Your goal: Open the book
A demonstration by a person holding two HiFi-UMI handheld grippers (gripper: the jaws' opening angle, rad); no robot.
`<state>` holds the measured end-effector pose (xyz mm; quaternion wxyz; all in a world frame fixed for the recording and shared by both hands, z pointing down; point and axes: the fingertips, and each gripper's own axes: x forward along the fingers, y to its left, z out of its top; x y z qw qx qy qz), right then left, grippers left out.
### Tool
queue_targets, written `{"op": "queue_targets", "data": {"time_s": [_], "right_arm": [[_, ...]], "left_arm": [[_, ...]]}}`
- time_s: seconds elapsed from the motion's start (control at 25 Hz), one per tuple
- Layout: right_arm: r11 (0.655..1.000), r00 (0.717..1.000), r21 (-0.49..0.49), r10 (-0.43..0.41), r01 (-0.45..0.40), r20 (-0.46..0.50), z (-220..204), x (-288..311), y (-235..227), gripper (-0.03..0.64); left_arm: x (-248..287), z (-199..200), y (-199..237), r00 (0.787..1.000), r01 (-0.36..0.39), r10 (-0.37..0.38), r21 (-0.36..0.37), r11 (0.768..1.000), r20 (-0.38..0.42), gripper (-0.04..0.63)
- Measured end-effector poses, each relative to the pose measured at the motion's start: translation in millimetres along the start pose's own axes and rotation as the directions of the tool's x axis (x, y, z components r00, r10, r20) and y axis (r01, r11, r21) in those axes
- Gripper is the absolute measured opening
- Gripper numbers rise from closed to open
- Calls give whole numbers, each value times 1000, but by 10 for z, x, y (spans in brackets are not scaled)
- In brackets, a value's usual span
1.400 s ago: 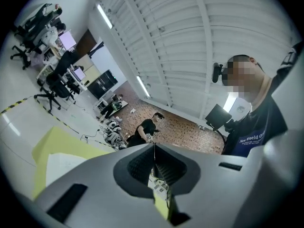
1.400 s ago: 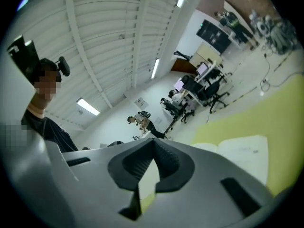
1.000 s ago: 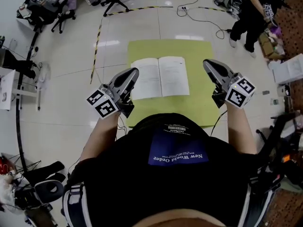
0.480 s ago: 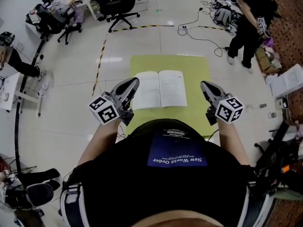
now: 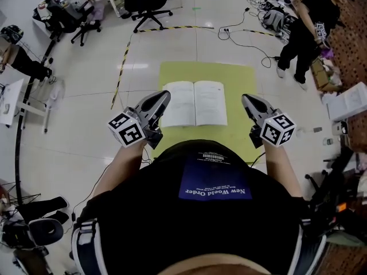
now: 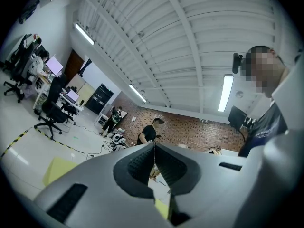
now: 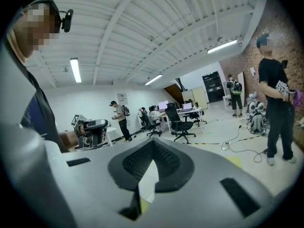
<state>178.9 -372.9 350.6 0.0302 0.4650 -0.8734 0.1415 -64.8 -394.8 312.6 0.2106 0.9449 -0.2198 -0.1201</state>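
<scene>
A white book (image 5: 195,103) lies open, pages up, on a yellow-green mat (image 5: 241,79) on the floor in the head view. My left gripper (image 5: 163,96) hovers above the book's left edge, held up by my torso, with its jaws shut and empty. My right gripper (image 5: 246,99) floats to the right of the book over the mat, also shut on nothing. In the left gripper view the left gripper (image 6: 154,144) has its ribbed pads pressed together. The right gripper (image 7: 153,140) shows the same in its own view, and the left gripper (image 7: 92,129) appears beyond it.
Black office chairs (image 5: 146,4) stand beyond the mat, with a yellow-black tape line (image 5: 123,62) to its left. Cables (image 5: 252,30) trail across the floor. A person in black (image 5: 307,33) stands at the upper right near bags and a white box (image 5: 350,99).
The right gripper has sunk a little and come closer to my body. The left gripper has shifted slightly. Both stay shut and the book stays open.
</scene>
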Motion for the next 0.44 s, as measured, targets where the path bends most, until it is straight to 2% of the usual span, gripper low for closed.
{"op": "queue_targets", "data": {"time_s": [0.44], "right_arm": [[999,1000,-29,14,-15,-7,54,-29,50,-15]], "left_arm": [[-13,-2,-76,1000,7,-7,-1,1000,0,6]]}}
